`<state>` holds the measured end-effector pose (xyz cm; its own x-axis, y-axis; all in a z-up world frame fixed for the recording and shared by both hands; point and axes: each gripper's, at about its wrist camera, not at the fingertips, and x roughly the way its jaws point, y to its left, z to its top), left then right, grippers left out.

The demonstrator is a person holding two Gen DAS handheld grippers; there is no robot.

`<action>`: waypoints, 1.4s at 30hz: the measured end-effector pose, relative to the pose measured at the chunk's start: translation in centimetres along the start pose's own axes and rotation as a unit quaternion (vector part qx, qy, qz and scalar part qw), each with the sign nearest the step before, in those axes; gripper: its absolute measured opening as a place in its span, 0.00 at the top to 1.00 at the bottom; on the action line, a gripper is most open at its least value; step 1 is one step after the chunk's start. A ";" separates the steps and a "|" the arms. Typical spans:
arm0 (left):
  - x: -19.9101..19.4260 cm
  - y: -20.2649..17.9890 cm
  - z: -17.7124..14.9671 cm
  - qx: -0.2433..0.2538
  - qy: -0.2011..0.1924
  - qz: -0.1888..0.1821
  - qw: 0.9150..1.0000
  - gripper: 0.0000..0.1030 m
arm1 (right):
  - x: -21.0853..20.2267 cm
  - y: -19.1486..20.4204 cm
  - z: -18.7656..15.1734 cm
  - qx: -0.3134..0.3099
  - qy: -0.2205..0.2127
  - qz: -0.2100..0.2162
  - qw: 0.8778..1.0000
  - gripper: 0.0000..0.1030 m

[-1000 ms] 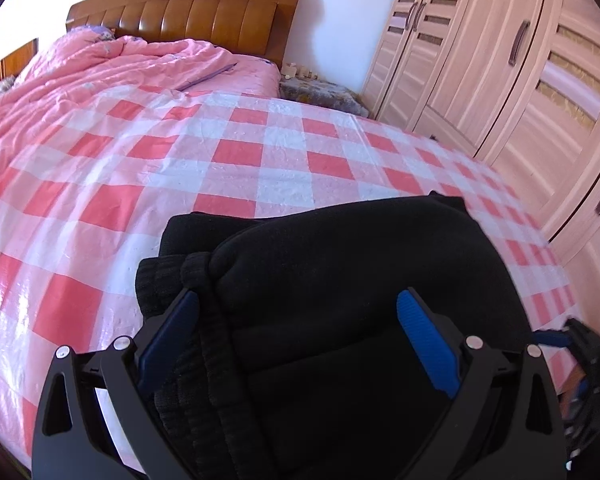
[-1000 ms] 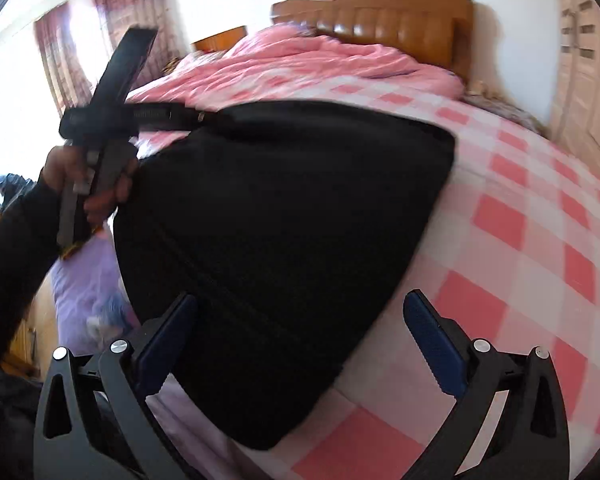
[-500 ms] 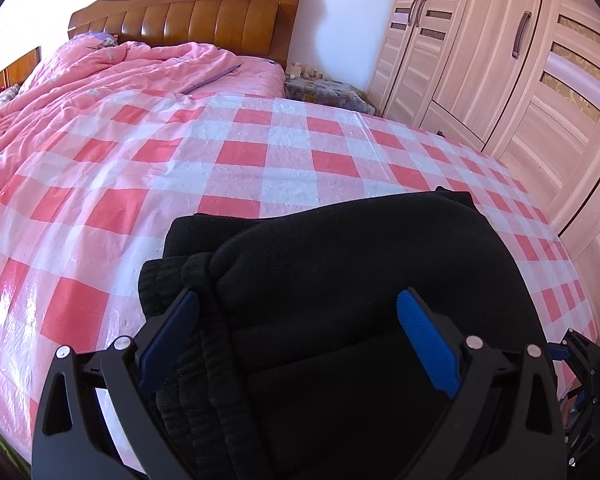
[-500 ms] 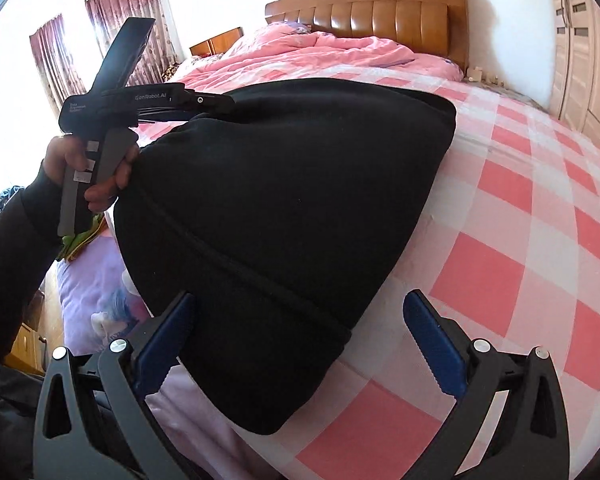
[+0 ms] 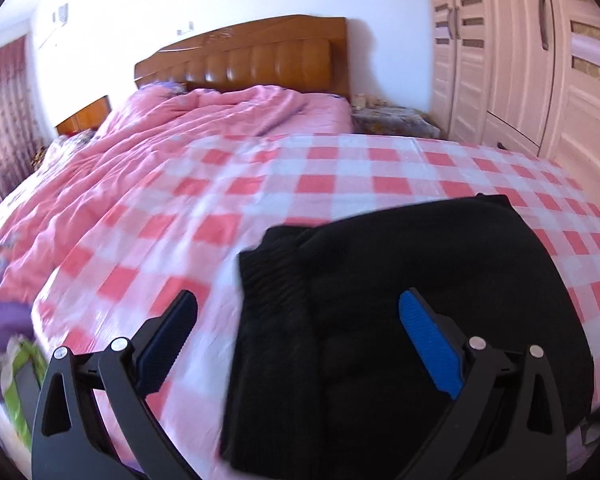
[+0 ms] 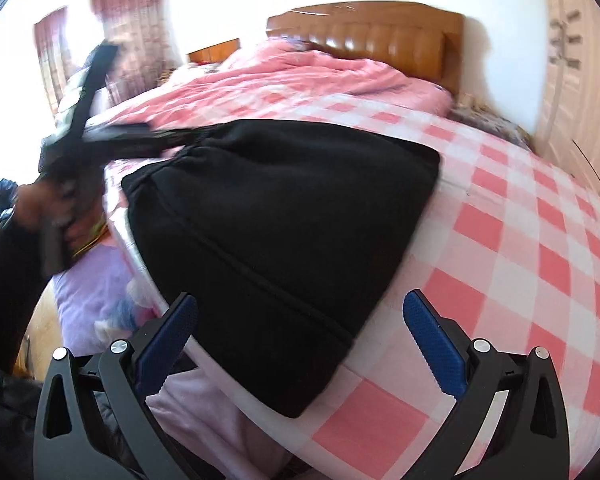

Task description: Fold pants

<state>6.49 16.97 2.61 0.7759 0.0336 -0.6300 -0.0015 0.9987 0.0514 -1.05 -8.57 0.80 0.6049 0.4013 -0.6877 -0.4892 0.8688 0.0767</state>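
Pants (image 5: 412, 300): black and folded into a thick pile; they are laid near the foot edge of the bed (image 5: 260, 184), on the pink and white checked cover.
Left gripper (image 5: 296, 344): its fingers are spread wide apart and nothing is held. One finger is seen over the checked cover, the other over the pants.
Right gripper (image 6: 300, 344): its fingers are also spread wide apart and empty. The corner of the pants is seen between them.
Only seen from the left wrist: the ribbed band (image 5: 272, 276) of the pants, lying on the left side of the pile, and the wardrobe (image 5: 540, 64) doors beside the bed.
Only seen from the right wrist: the left gripper from outside, held in a hand (image 6: 32, 204) with a dark sleeve (image 6: 4, 280). It is blurred, and its front end is seen at the far edge of the pants. Red curtains (image 6: 132, 24) are seen by the bright window.
Seen from both: the brown headboard (image 5: 260, 60) and the crumpled pink quilt (image 5: 228, 116) at the far end of the bed.
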 end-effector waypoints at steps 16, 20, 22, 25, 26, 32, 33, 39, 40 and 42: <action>-16.9 -1.6 -4.4 -0.031 -0.193 0.056 0.979 0.02 | -13.9 2.9 -1.3 0.020 -0.221 -0.146 0.964 0.04; -16.3 -5.0 -4.7 -0.004 -0.211 0.041 0.977 0.02 | -12.1 3.3 -2.1 0.006 -0.185 -0.141 0.972 0.04; -15.1 -6.1 -5.0 -0.005 -0.178 0.044 0.983 0.02 | -10.8 3.3 -2.9 0.002 -0.161 -0.136 0.978 0.04; -12.8 -6.7 -5.9 -0.020 -0.128 0.045 0.991 0.02 | -9.3 3.2 -4.3 -0.004 -0.130 -0.141 0.981 0.04; -11.9 -7.0 -6.4 -0.015 -0.106 0.034 0.994 0.02 | -9.0 3.1 -4.8 -0.003 -0.122 -0.140 0.983 0.04; -10.4 -8.5 -9.2 0.034 -0.065 0.028 0.997 0.02 | -8.6 1.2 -6.6 0.053 -0.099 -0.123 0.986 0.04; -10.4 -8.6 -9.5 0.036 -0.062 0.027 0.997 0.02 | -8.5 0.8 -6.8 0.067 -0.097 -0.125 0.985 0.04; -10.2 -9.0 -10.1 0.040 -0.051 0.015 0.998 0.02 | -7.8 0.2 -7.0 0.082 -0.084 -0.137 0.984 0.04; -10.2 -9.1 -10.2 0.041 -0.050 0.014 0.998 0.02 | -7.7 0.4 -7.0 0.078 -0.082 -0.137 0.984 0.04; -10.0 -9.3 -10.3 0.043 -0.046 0.011 0.998 0.02 | -7.4 0.7 -6.9 0.069 -0.078 -0.136 0.985 0.04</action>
<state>-7.78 7.79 0.46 0.8307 0.0488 -0.5546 0.0314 0.9905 0.1342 -10.25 -12.94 0.96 0.7969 0.1784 -0.5772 -0.2119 0.9773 0.0095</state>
